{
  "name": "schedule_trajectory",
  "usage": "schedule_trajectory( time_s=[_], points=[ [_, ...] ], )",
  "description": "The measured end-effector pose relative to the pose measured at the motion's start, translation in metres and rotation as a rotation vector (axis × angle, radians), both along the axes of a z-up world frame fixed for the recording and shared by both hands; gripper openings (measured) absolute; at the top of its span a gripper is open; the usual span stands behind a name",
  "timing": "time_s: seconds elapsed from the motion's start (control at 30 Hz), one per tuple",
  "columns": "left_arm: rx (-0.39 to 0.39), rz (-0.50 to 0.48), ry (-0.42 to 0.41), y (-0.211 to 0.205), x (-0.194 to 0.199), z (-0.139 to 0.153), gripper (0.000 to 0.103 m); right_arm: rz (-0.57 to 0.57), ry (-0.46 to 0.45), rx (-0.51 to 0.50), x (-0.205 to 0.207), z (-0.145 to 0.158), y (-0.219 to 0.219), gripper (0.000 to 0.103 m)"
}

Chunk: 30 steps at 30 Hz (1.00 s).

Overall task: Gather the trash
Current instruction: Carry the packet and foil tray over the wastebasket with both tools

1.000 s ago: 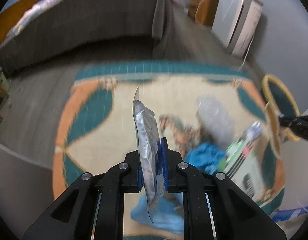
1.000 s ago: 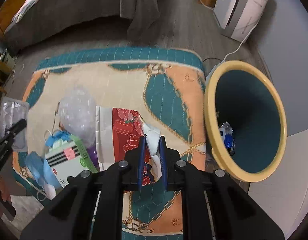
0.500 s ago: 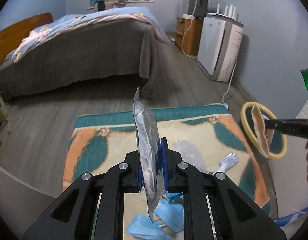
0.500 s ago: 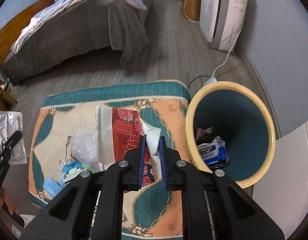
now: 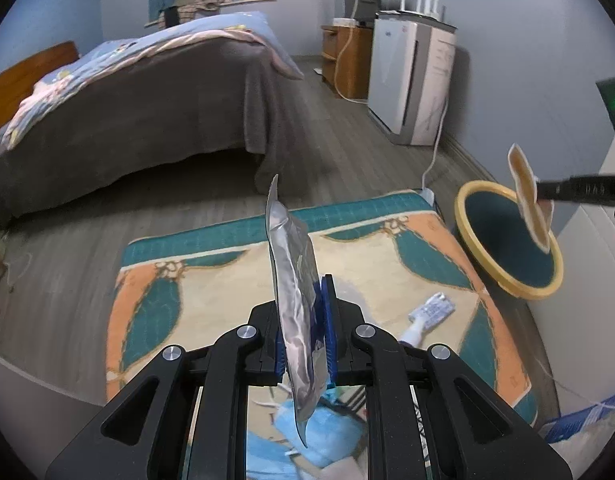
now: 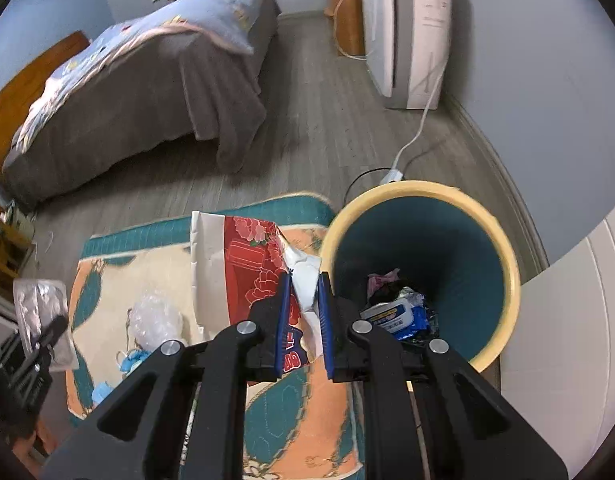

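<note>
Left wrist view: the left gripper (image 5: 305, 328) is clenched on a silver pouch (image 5: 294, 292), which stands on edge between the blue pads, its top corner rising well above them and its lower tip hanging below. Under it lies the rug (image 5: 211, 276), with blue masks (image 5: 303, 436) just below the jaws and a small white tube (image 5: 427, 316) lying on the rug between the gripper and the bin (image 5: 475, 240). The bin stands off the rug's corner, yellow-rimmed and teal inside. Over its rim hangs the right gripper (image 5: 541, 192), seen edge-on, with a flat wrapper pinched at its tip.

From the right wrist, the right gripper (image 6: 303, 308) grasps a torn red wrapper (image 6: 259, 264) with a flower print and white lining; the torn white edge sits between the pads and the rest spreads up and away from the bin. The bin (image 6: 503, 252) is just beside the jaws, its mouth open toward the camera, with a wipes pack (image 6: 391, 316) and other crumpled scraps at the bottom. On the rug (image 6: 291, 408) on the far side of the wrapper from the bin lies a clear plastic wad (image 6: 155, 320). Farther out that way the left gripper (image 6: 53, 330) holds the pouch (image 6: 39, 300). A bed (image 6: 139, 80) stands beyond the rug.
</note>
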<state>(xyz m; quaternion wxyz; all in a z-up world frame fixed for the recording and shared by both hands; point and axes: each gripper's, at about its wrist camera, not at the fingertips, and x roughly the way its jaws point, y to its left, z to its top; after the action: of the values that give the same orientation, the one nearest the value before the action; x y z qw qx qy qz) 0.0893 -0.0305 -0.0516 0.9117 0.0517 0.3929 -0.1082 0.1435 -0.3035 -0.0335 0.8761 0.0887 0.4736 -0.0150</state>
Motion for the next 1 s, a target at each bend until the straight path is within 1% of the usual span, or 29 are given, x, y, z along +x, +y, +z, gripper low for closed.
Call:
schedule_trajectory(
  time_s=[0.1, 0.23, 0.37, 0.43, 0.57, 0.67, 0.77, 0.87, 1.0],
  points=[
    [0.008, -0.021, 0.002, -0.011, -0.001, -0.002, 0.016, -0.024, -0.005, -0.016, -0.002, 0.002, -0.016, 0.013],
    [0.016, -0.056, 0.001, -0.028, -0.002, -0.002, 0.016, -0.063, 0.002, 0.015, -0.005, 0.0, -0.04, 0.013],
    [0.012, -0.101, 0.013, -0.046, -0.003, -0.004, 0.016, -0.094, 0.001, 0.001, -0.006, 0.001, -0.057, 0.013],
    [0.019, -0.129, 0.016, -0.059, -0.004, -0.006, 0.016, -0.114, 0.001, 0.012, -0.006, 0.0, -0.067, 0.013],
    [-0.003, -0.181, 0.05, -0.084, -0.001, -0.011, 0.016, -0.126, 0.008, 0.035, -0.004, -0.006, -0.074, 0.013],
    [-0.005, -0.222, 0.07, -0.106, 0.005, -0.015, 0.016, -0.139, 0.017, 0.043, -0.002, -0.011, -0.08, 0.013],
    [-0.002, -0.264, 0.084, -0.129, 0.011, -0.017, 0.016, -0.171, 0.028, 0.068, -0.002, -0.021, -0.093, 0.013],
    [0.002, -0.306, 0.098, -0.153, 0.017, -0.019, 0.016, -0.226, 0.077, 0.099, -0.002, -0.042, -0.109, 0.013],
    [0.011, -0.363, 0.114, -0.182, 0.023, -0.023, 0.016, -0.279, 0.114, 0.109, -0.003, -0.058, -0.126, 0.013]
  ],
)
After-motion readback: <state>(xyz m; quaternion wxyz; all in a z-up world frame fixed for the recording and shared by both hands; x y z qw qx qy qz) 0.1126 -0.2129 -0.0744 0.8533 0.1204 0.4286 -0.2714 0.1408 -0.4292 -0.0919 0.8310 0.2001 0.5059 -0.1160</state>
